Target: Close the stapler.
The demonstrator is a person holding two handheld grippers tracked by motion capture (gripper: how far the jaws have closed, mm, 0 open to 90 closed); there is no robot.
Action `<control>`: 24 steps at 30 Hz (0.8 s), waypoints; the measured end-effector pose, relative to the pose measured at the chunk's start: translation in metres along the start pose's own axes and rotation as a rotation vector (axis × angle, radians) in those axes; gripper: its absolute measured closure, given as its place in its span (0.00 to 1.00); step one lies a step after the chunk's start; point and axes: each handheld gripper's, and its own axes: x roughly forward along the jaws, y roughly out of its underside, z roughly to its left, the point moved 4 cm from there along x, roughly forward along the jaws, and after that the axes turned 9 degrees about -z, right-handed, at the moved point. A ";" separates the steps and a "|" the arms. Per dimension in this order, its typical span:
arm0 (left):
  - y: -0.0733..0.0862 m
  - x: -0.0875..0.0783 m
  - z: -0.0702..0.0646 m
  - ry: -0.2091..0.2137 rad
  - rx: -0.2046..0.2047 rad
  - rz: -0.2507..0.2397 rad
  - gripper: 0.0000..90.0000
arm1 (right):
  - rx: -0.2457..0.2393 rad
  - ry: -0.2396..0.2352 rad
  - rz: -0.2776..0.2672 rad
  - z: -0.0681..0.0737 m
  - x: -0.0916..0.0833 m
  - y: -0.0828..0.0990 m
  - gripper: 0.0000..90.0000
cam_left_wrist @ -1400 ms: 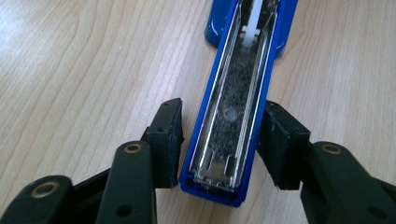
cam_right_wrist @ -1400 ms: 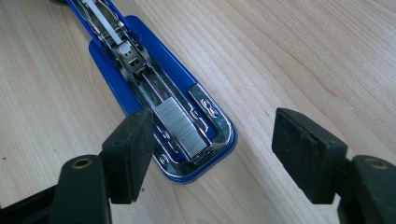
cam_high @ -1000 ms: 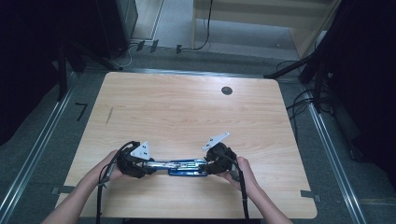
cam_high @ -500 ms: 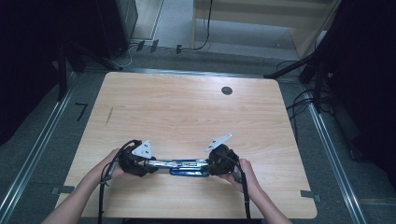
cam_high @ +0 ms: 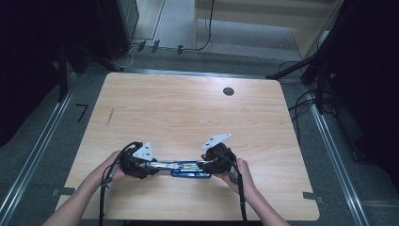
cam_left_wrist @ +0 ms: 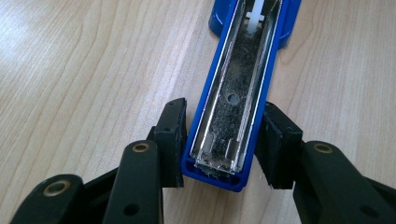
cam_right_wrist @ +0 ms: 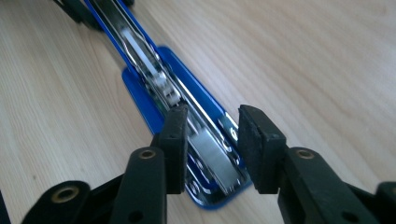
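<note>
Barely anything shifts: my left gripper (cam_high: 153, 165) stays clamped on the opened-flat blue metal stapler (cam_high: 183, 167) by the pale wooden table's (cam_high: 188, 108) near edge, my right gripper (cam_high: 205, 165) straddles its magazine, whether pressing I cannot tell, so work holds.

stapler (cam_left_wrist: 233, 93): bright blue shell and base, silver metal channel speckled dark grey inside
white pusher (cam_left_wrist: 256, 14): plain white, at the stapler channel's far end
left gripper (cam_left_wrist: 224, 144): matt black jaws with brass-coloured rivets, either side of the stapler's blue tip
right gripper (cam_right_wrist: 210, 149): black jaws, same brass rivets, over the stapler's blue base
table (cam_high: 188, 108): pale wood grain, one small dark disc far beyond the stapler
</note>
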 end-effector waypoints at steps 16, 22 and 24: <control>-0.005 -0.006 -0.002 -0.014 0.040 -0.017 0.65 | -0.016 0.004 0.000 0.005 0.005 -0.001 0.77; -0.006 -0.007 -0.003 -0.012 0.037 -0.013 0.65 | -0.042 0.002 0.002 0.010 0.007 -0.003 0.80; -0.006 -0.007 -0.003 -0.013 0.037 -0.012 0.65 | -0.054 -0.003 -0.005 0.013 0.009 -0.005 0.82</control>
